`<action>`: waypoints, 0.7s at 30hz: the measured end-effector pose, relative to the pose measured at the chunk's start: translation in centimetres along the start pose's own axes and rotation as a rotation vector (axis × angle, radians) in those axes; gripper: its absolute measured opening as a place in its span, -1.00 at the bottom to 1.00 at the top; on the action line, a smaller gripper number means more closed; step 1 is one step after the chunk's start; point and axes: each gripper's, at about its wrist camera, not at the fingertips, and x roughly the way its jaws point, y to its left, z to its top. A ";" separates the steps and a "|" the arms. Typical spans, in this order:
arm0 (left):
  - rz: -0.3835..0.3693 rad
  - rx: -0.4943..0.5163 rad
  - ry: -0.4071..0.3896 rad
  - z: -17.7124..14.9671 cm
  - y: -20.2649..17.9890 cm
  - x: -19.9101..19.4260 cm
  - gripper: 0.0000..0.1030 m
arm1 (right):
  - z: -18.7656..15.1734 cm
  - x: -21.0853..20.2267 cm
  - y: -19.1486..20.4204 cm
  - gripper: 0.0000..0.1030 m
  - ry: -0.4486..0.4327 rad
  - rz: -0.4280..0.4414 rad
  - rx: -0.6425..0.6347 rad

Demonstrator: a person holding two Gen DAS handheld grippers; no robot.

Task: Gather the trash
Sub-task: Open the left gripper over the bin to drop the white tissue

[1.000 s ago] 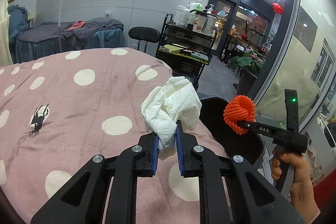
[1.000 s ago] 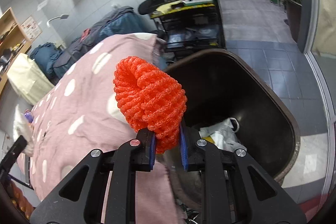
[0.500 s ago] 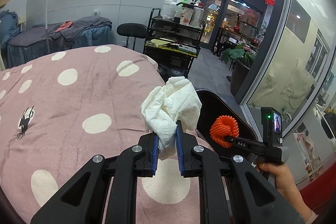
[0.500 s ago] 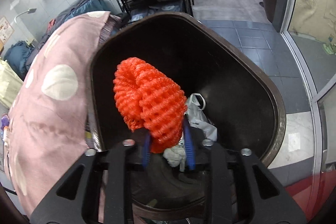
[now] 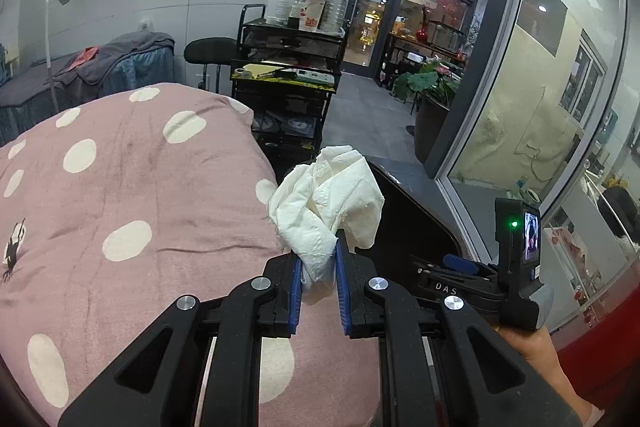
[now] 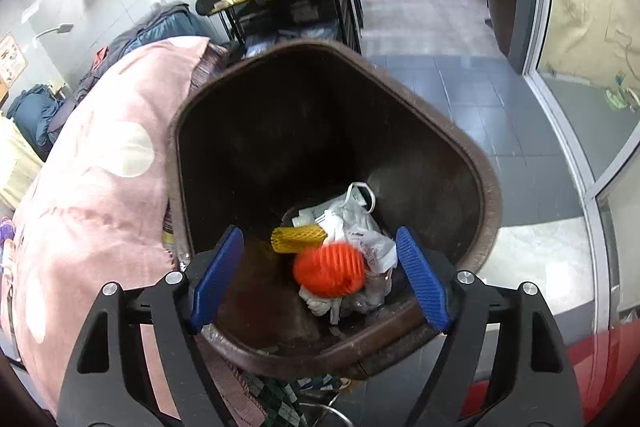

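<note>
Left gripper (image 5: 318,281): my jaws are pinched tight on a crumpled white tissue (image 5: 326,203), which sticks up and forward out of them.
Right gripper (image 6: 316,277): my jaws are opening, already spread wide, nothing pressed between the pads.
Orange foam net (image 6: 329,269): blurred, loose below and between my right jaws, inside the bin, touching neither pad.
Trash bin (image 6: 486,187): dark brown, directly beneath my right jaws; ahead and to the right of my left jaws.
Bin contents: yellow foam net (image 6: 298,238) just behind the orange one, crumpled plastic bag (image 6: 360,223) to its right.
Bed cover (image 5: 120,195): pink with pale dots, under and left of my left jaws, touching the bin's left rim.
</note>
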 end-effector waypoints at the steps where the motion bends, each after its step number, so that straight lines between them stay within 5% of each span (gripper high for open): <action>1: -0.008 0.003 0.007 0.1 -0.3 0.3 -0.72 | -0.1 -0.4 0.0 0.53 -0.012 -0.001 -0.004; 21: -0.110 0.151 0.176 1.6 -6.1 9.0 -0.72 | -2.6 -5.1 -2.1 0.54 -0.113 -0.047 0.029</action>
